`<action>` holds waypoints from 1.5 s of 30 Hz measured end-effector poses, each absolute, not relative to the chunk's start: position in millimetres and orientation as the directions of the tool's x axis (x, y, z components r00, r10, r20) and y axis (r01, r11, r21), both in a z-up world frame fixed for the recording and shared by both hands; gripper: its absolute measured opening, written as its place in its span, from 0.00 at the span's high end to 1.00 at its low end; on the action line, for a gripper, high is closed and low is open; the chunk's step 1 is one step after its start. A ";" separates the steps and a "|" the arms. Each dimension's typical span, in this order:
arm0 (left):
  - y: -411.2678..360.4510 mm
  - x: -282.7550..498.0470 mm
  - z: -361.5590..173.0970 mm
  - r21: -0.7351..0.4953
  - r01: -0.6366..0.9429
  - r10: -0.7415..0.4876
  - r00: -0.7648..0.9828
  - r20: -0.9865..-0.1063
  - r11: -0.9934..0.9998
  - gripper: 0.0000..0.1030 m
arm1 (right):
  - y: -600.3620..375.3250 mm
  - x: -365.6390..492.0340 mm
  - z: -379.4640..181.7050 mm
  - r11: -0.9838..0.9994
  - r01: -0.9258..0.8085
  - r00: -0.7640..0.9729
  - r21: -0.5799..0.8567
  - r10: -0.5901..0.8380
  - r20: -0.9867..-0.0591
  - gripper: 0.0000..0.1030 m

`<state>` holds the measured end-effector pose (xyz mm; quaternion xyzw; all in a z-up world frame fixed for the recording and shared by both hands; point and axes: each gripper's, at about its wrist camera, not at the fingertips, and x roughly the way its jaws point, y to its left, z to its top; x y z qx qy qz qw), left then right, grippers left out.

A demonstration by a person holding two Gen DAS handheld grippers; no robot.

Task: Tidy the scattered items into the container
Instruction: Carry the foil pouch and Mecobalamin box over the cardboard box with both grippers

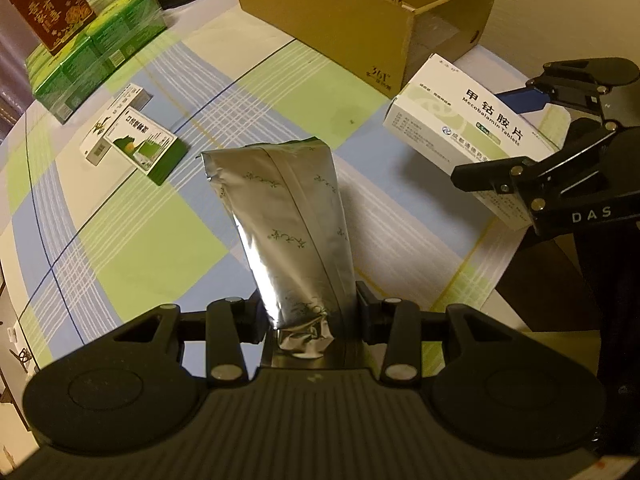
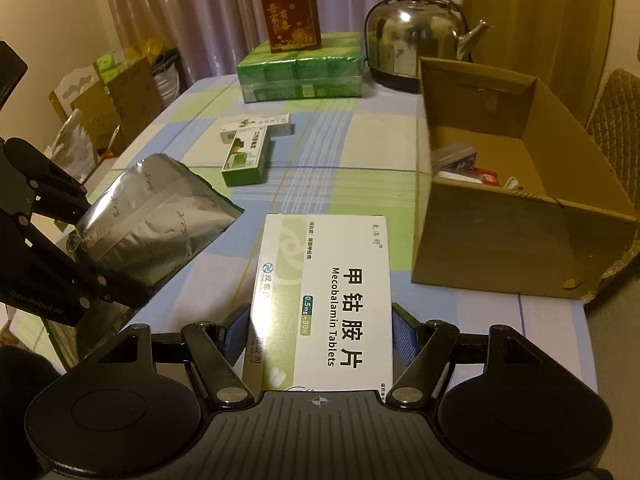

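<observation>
My left gripper [image 1: 310, 312] is shut on a silver foil pouch [image 1: 288, 216] and holds it above the checked tablecloth; the pouch also shows in the right wrist view [image 2: 156, 216]. My right gripper [image 2: 320, 332] is shut on a white Mecobalamin tablet box [image 2: 324, 300], held above the table; that box shows at the right of the left wrist view [image 1: 464, 124]. The open cardboard box [image 2: 516, 248] stands to the right of the tablet box, with several small items inside. A green box [image 2: 246, 156] and a white box [image 2: 260, 126] lie together mid-table.
A stack of green wrapped packs [image 2: 300, 72] with a dark red box [image 2: 290, 16] on top stands at the table's far side. A steel kettle [image 2: 416, 40] is behind the cardboard box. A chair [image 2: 616, 116] stands at the right; bags and boxes sit on the floor at the left.
</observation>
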<state>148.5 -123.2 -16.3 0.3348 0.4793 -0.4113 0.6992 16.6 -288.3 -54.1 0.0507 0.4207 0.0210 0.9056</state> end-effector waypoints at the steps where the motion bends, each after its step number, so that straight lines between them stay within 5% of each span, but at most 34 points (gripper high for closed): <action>1: -125.2 148.0 -14.8 0.071 0.897 -0.256 0.199 -0.946 0.436 0.65 | -290.7 15.6 -52.5 0.994 0.009 0.649 0.110 0.078 -0.757 0.34; 27: -268.4 150.2 56.7 0.023 0.933 -0.392 0.172 -0.904 0.358 0.65 | -410.2 23.9 21.4 0.982 0.183 0.751 0.050 -0.107 -0.651 0.34; 45: -352.1 171.0 55.7 -0.022 0.932 -0.434 0.148 -0.889 0.362 0.65 | -476.6 60.7 24.7 0.969 0.244 0.742 0.034 -0.164 -0.650 0.34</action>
